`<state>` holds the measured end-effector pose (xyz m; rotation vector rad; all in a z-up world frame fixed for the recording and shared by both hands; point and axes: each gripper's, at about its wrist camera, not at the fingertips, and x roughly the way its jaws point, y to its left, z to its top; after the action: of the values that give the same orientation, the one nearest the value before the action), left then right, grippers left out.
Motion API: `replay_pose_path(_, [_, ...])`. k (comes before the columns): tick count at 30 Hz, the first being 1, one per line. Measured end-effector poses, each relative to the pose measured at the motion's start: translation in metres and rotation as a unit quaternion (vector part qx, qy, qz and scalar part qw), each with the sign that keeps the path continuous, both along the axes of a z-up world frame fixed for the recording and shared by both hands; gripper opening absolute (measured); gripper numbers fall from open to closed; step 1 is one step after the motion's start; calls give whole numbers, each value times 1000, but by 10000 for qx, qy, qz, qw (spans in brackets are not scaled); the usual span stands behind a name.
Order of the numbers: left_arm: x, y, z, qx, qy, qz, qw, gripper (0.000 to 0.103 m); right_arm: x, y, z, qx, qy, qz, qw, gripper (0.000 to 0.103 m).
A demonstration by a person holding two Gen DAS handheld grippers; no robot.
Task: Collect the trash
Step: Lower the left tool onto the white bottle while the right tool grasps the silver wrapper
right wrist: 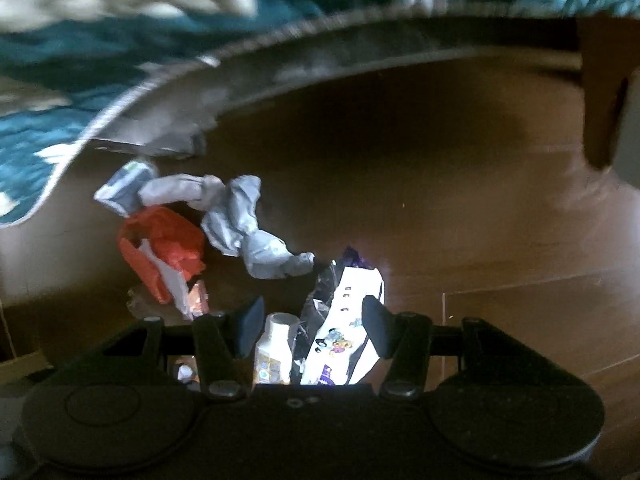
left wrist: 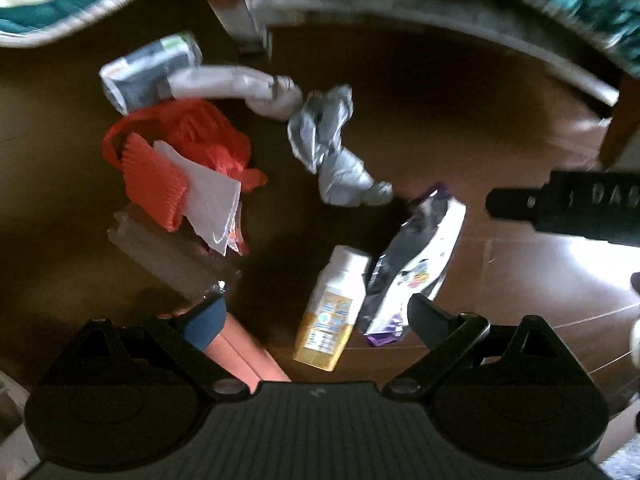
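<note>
left tongs (left wrist: 316, 320) spread wide, right tongs (right wrist: 312, 330) likewise (both empty)

A home bedroom — beyond the claw, a teal quilt (right wrist: 80, 60) overhangs a wooden bed frame (left wrist: 440, 28) above brown floorboards (right wrist: 480, 220).

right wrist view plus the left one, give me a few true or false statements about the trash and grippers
1. The right gripper is open. True.
2. The white bottle stands upright. False: it lies on its side on the floor.
3. The orange bag lies left of the white bottle. True.
4. The left gripper is shut on the purple-and-white packet. False: it is open and holds nothing.
</note>
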<state>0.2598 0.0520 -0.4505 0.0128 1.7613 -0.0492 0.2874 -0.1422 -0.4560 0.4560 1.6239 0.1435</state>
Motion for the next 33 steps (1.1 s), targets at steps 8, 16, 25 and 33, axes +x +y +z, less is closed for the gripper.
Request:
replay_pose_path(8, [-12,-7,-70,-6,575,-812,9950,98,2,25,-64,-4,615,190,9979,54])
replay_pose_path(16, [-31,-20,-114,-37,937,-1455,9849,97,-3,33,-103,-43,943,289,9951,54])
replay_pose_path(25, [-36,-18,-145,-185,1238,-1403,9822,98,-4,39,-127,-293,1012,624,9925,54])
replay_pose_path(33, [-36,-27,-151,-482,1258,-1279,9826,79,3,35,-121,-808,660,1067,9888,48])
